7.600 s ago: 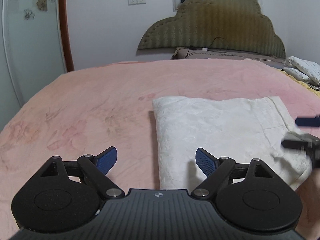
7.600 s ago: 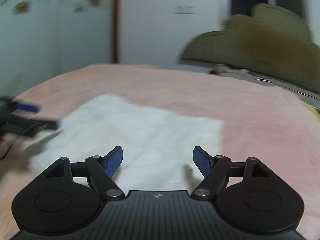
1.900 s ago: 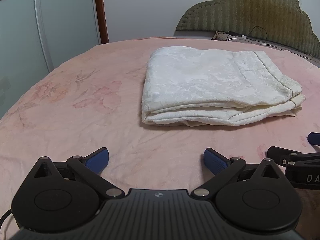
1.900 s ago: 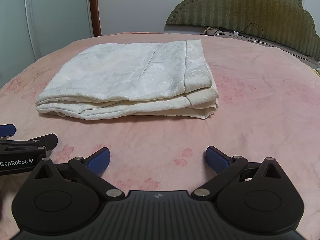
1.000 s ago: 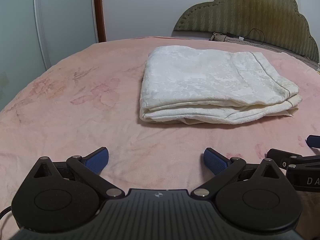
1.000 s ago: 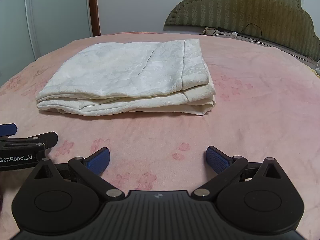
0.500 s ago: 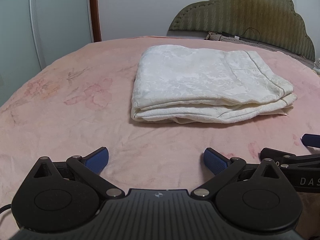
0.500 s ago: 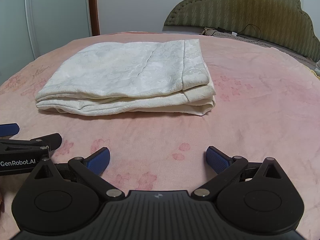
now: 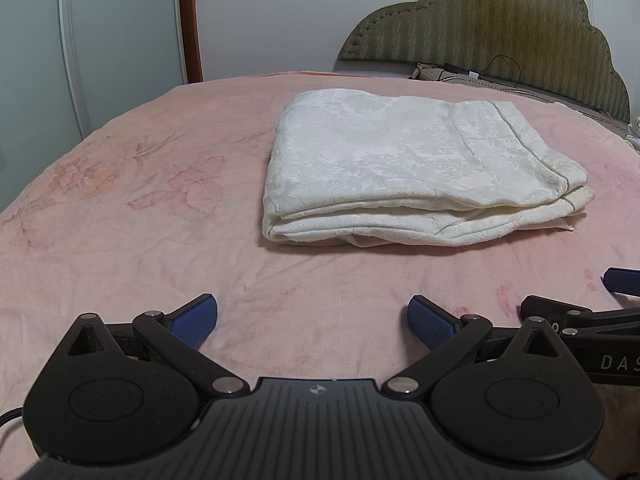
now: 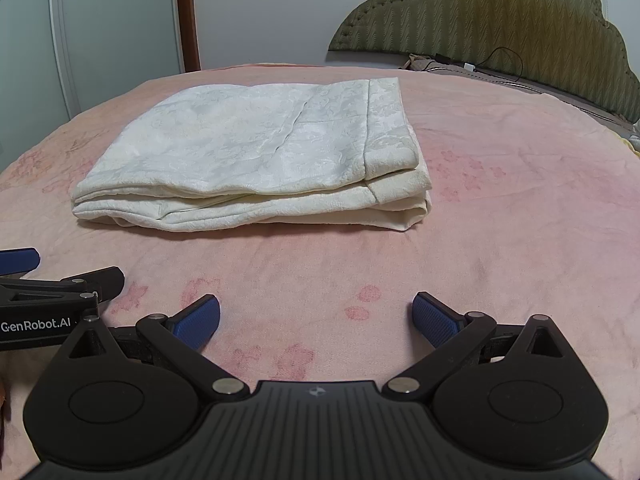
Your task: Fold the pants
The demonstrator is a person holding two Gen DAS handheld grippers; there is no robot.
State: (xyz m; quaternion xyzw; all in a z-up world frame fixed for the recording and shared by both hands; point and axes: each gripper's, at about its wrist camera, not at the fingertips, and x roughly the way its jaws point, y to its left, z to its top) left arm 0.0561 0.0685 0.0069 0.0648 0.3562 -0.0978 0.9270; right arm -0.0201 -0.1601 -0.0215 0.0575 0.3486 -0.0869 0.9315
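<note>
The cream-white pants (image 9: 416, 168) lie folded into a flat stacked rectangle on the pink bed cover (image 9: 140, 220); they also show in the right wrist view (image 10: 264, 160). My left gripper (image 9: 312, 320) is open and empty, low over the cover, a short way in front of the pants. My right gripper (image 10: 316, 316) is open and empty, also short of the pants. Each gripper shows at the edge of the other's view, the right one in the left wrist view (image 9: 592, 308) and the left one in the right wrist view (image 10: 48, 280).
A green padded headboard (image 9: 500, 36) stands at the far end of the bed, with a cable and pillows below it. A white wardrobe (image 9: 100, 40) and a brown door frame (image 9: 192, 20) stand far left.
Long ago both grippers hovered over the half-spread pants. Over the last two seconds the pants lie folded and still; the left gripper has drifted slightly, the right has barely moved.
</note>
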